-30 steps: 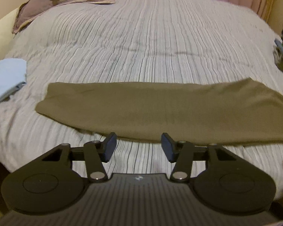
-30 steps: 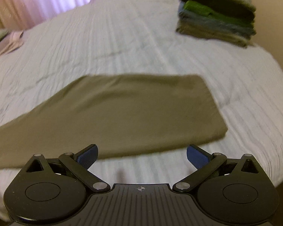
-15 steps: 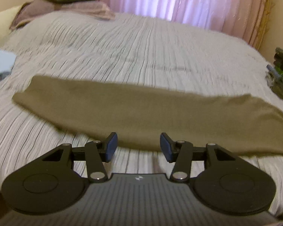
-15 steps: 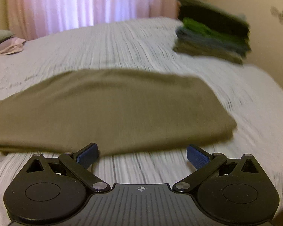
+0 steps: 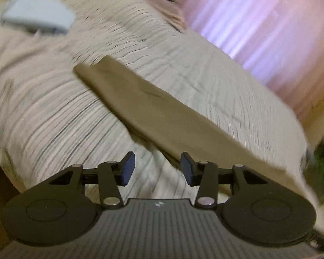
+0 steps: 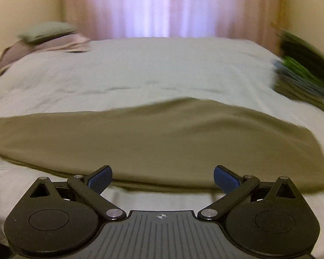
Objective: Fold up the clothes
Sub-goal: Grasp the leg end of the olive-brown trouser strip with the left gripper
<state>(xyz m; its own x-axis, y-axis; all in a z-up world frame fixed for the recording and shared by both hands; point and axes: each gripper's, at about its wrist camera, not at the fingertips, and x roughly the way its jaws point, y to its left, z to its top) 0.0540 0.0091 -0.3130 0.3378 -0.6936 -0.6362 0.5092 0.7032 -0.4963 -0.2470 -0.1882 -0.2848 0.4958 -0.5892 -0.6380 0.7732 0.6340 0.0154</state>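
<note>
The wide bed with its pale, finely striped cover (image 6: 162, 69) fills both views, and against the earlier pictures it now sits tilted in the left wrist view, which has rolled and blurred. The pink curtain (image 6: 153, 6) that was a thin strip at the top a second ago takes up much more of both views. The long olive-brown folded cloth (image 6: 153, 138) lies flat on the bed cover in the same place as before; in the left wrist view (image 5: 162, 116) it now runs as a slant from upper left to lower right instead of a level band. The stack of folded dark, green and grey clothes (image 6: 304, 71) stands on the bed at the right, well apart from the cloth. The folded light blue garment (image 5: 38, 13) has gone from the left edge to the top left. The left gripper (image 5: 156, 168) is released, jaws apart and empty, just before the cloth's near edge. The right gripper (image 6: 163, 178) is spread wider, empty, likewise at the near edge
</note>
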